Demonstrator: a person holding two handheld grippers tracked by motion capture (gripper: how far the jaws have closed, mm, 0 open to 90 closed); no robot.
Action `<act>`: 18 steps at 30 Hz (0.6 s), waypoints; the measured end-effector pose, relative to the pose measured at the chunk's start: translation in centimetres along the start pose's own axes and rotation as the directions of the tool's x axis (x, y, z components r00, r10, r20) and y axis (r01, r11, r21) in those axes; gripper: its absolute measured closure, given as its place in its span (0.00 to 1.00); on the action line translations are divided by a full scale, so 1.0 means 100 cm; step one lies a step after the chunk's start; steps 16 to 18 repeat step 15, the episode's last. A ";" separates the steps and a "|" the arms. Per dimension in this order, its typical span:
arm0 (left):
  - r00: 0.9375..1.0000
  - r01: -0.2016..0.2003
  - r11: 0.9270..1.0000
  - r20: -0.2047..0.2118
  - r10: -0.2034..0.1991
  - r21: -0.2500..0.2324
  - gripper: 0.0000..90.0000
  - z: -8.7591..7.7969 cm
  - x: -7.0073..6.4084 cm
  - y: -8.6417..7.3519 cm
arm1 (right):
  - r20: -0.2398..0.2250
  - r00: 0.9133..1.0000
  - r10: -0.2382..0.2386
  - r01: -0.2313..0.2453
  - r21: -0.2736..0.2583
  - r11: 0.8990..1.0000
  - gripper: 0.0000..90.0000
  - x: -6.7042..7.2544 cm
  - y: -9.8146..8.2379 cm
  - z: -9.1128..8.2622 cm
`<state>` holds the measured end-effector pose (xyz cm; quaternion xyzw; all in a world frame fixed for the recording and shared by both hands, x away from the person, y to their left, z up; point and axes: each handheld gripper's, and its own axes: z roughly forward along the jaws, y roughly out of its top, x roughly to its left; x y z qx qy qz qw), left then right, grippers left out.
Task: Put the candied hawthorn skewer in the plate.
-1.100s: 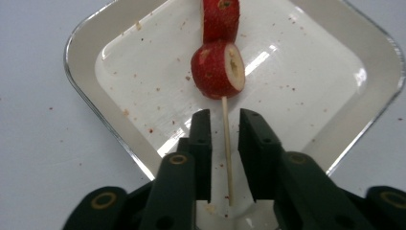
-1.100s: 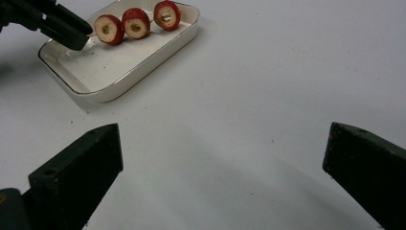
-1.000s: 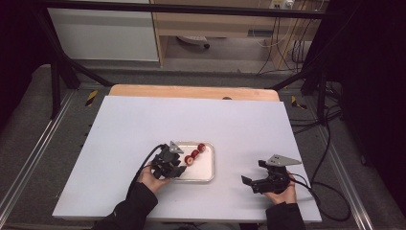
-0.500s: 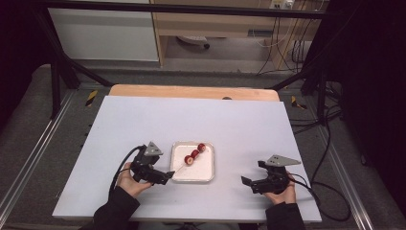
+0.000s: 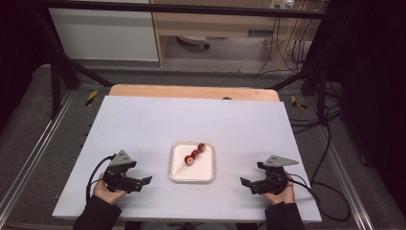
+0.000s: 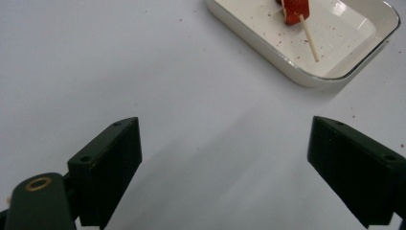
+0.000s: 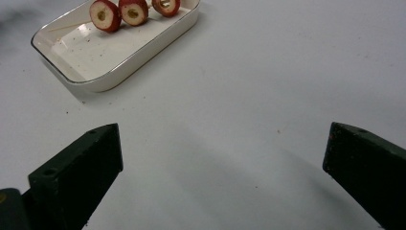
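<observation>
The small white rectangular tray (image 5: 209, 172) with rounded corners stands near the middle of the pale lilac surface (image 5: 191, 120), a little toward the person's side. Inside the tray lies a thin wooden skewer (image 6: 309, 40) with three red round fruit slices (image 5: 195, 154) threaded on it; the row of slices runs slanted toward the far right corner of the tray, and the bare pointed end of the skewer points to the near left part of the tray. Small reddish crumbs are scattered on the tray floor.

The left black two-jaw tool (image 5: 141, 181) is well to the left of the tray, held low over the surface in the person's left hand (image 5: 106, 192). Its jaws have just been opening and now stand wide apart, with nothing between them but bare surface; in the left gripper view the tray is ahead and to the right of the jaws.

The right black two-jaw tool (image 5: 248, 184) is to the right of the tray, apart from it, in the right hand (image 5: 282, 194). Its jaws are also spread wide and hold nothing, and they point toward the tray
</observation>
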<state>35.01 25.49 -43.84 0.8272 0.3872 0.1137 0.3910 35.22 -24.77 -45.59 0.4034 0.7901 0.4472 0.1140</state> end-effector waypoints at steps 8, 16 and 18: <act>1.000 0.020 1.000 0.001 -0.020 -0.019 0.14 -0.009 0.014 -0.018 | 0.002 1.000 0.001 -0.001 0.016 1.000 0.01 0.001 -0.001 0.001; 1.000 0.004 1.000 0.004 -0.003 -0.024 0.15 -0.009 0.015 -0.018 | 0.003 1.000 -0.004 0.004 0.014 1.000 0.00 0.000 0.000 0.000; 1.000 0.004 1.000 0.004 -0.003 -0.024 0.15 -0.009 0.015 -0.018 | 0.003 1.000 -0.004 0.004 0.014 1.000 0.00 0.000 0.000 0.000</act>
